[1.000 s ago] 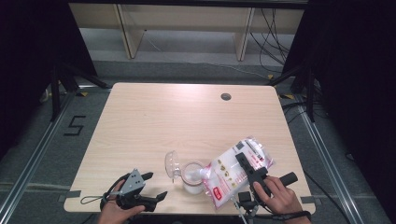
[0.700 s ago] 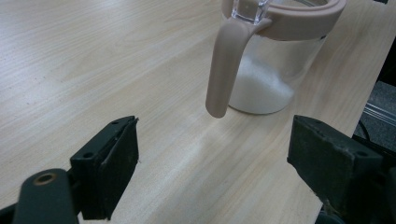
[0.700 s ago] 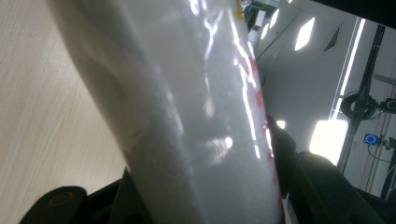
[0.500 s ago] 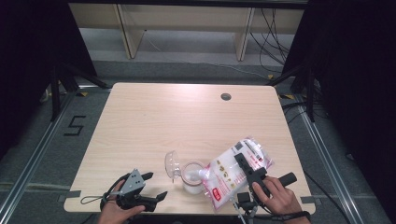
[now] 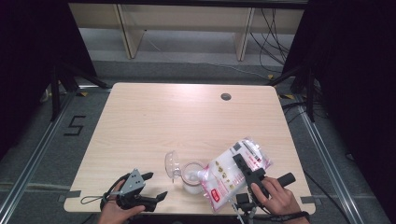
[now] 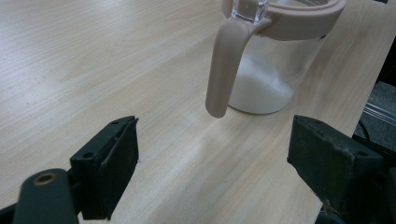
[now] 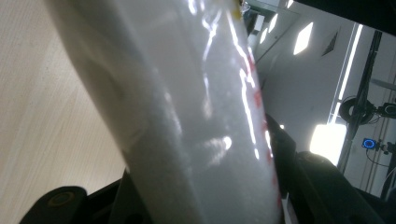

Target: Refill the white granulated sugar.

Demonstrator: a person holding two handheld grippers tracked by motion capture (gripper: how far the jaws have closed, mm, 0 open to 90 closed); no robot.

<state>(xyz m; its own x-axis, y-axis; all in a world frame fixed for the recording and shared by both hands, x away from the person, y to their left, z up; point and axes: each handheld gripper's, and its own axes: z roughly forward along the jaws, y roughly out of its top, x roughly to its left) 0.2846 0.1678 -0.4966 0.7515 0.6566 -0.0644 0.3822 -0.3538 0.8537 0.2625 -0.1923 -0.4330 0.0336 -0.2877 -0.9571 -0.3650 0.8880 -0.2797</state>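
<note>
A clear jar (image 5: 191, 176) with a pinkish rim and handle (image 6: 226, 65) stands near the table's front edge, its clear lid (image 5: 172, 164) flipped open to the left. White powder lies in its bottom (image 6: 261, 91). My right gripper (image 5: 245, 170) is shut on a plastic bag of white powder (image 5: 231, 172), tilted with its corner over the jar's mouth. The bag (image 7: 187, 116) is pressed between the jaws in the right gripper view. My left gripper (image 5: 149, 186) rests open at the front left, jaws wide apart and pointing at the jar's handle, touching nothing.
The light wooden table (image 5: 177, 121) has a round cable hole (image 5: 226, 96) at the back right. Its right edge (image 6: 369, 70) runs just past the jar. Dark floor and metal rails surround the table.
</note>
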